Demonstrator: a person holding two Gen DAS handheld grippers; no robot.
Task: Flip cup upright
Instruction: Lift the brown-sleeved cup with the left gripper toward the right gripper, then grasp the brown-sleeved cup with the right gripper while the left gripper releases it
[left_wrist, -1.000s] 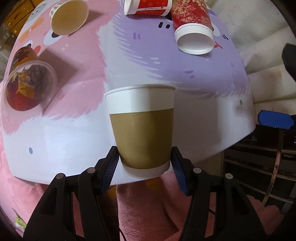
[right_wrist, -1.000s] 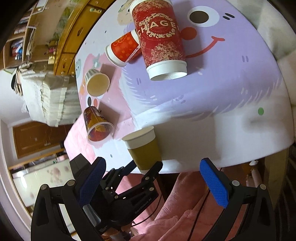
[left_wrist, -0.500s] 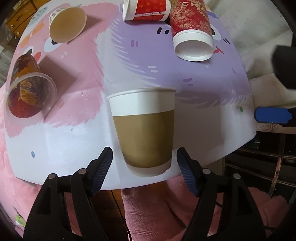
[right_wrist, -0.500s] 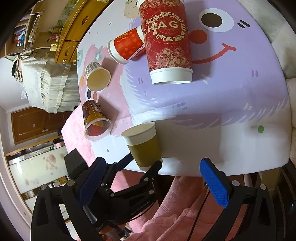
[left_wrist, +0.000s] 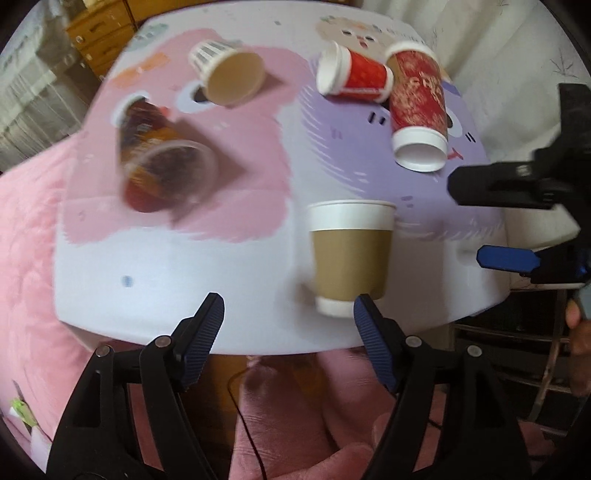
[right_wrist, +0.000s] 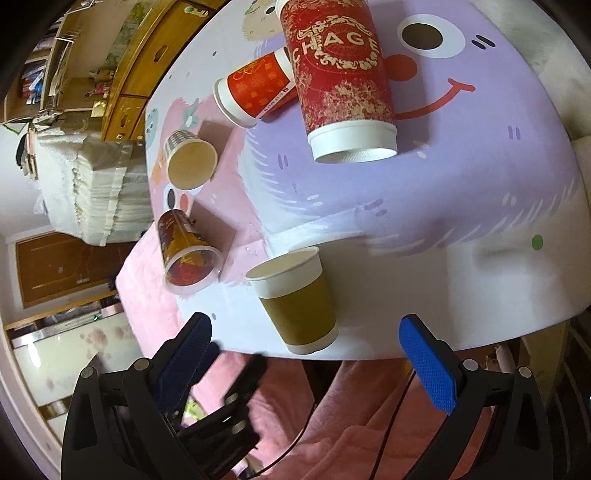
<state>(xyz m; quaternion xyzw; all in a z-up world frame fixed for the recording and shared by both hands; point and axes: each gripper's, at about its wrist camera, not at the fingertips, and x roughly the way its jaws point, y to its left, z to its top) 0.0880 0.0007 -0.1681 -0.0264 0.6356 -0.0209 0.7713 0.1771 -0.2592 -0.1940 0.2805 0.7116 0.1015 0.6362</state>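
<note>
A brown paper cup with a white rim (left_wrist: 350, 254) stands upright near the table's front edge; it also shows in the right wrist view (right_wrist: 295, 301). My left gripper (left_wrist: 288, 317) is open and empty, pulled back to the cup's left, its right finger just beside the cup's base. My right gripper (right_wrist: 306, 339) is open and empty, in front of the table edge below the cup. Several other cups lie on their sides: a tall red one (right_wrist: 341, 79), a small red one (right_wrist: 255, 90), a checked one (right_wrist: 188, 160) and a clear-lidded dark one (right_wrist: 184, 253).
The table (right_wrist: 480, 206) has a pink and purple cartoon cloth. A pink blanket (left_wrist: 22, 229) lies to the left and below the edge. A wooden cabinet (right_wrist: 147, 70) stands beyond the table. Dark shelving (left_wrist: 517, 354) is at the right.
My left gripper let go of the brown cup, opened wide and drew back to the left. The cup stays upright. My right gripper moved closer to the table.
</note>
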